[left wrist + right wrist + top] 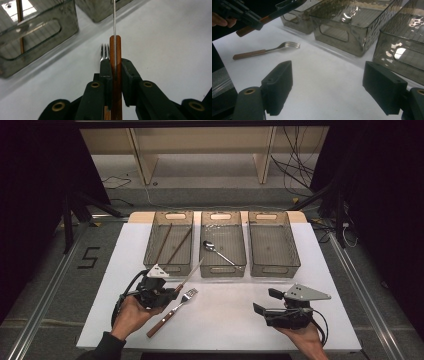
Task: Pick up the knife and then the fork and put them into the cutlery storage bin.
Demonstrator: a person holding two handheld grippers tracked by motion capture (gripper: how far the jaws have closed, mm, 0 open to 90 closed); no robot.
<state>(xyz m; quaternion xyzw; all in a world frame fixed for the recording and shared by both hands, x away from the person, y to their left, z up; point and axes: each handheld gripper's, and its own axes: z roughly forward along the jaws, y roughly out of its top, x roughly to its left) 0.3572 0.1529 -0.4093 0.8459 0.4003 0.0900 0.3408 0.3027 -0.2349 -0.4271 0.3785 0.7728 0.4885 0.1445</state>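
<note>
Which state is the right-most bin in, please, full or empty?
Empty: the right-most bin shows only its bare ribbed floor, while the middle bin holds a spoon.

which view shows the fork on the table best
The right gripper view: the fork lies whole and side-on, tines and wooden handle clear. The high view shows it whole but small, beside the left gripper. The left gripper view shows its tines behind the jaws.

Laboratory recording bay: white table (220, 320) at centre, dark curtains at 3 and 9 o'clock, loose cables (295, 167) at 1 o'clock, floor marking "5" (88, 257) at 9 o'clock.
</note>
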